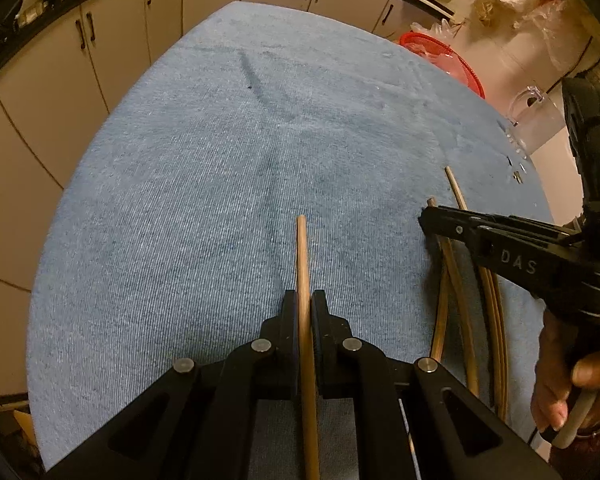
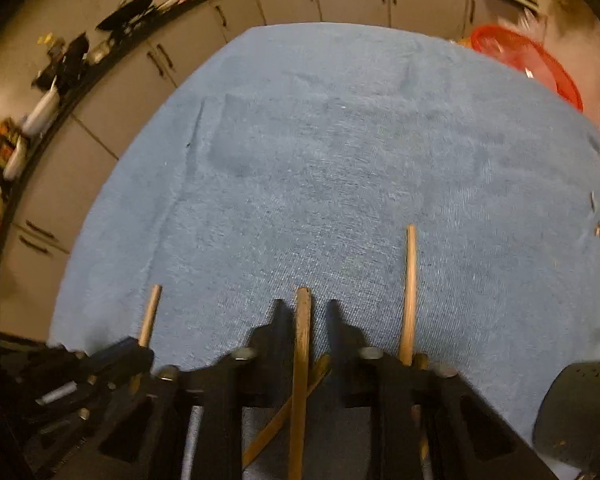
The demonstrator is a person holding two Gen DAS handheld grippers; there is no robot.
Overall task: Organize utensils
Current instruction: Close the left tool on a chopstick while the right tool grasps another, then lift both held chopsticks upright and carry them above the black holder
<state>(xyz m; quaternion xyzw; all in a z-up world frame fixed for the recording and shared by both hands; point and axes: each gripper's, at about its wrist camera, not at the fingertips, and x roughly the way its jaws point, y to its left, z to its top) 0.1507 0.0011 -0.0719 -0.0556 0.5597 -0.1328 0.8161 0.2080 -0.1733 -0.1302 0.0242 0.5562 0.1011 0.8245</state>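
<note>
My left gripper (image 1: 304, 300) is shut on a wooden chopstick (image 1: 302, 256) that points forward over the blue cloth (image 1: 228, 168). Several more chopsticks (image 1: 458, 312) lie on the cloth to its right. My right gripper (image 1: 430, 220) reaches over them from the right. In the right wrist view the right gripper (image 2: 304, 308) is open, its jaws on either side of a chopstick (image 2: 302, 328) with gaps both sides. Another chopstick (image 2: 410, 292) lies to its right. The left gripper (image 2: 124, 354) shows at the lower left with its chopstick (image 2: 150, 314).
A red basket (image 1: 444, 56) sits at the cloth's far right edge, and it also shows in the right wrist view (image 2: 528, 64). A clear plastic jug (image 1: 536, 116) stands right of the table. Cabinets (image 1: 100, 52) run behind. A dark round object (image 2: 580, 412) is at the lower right.
</note>
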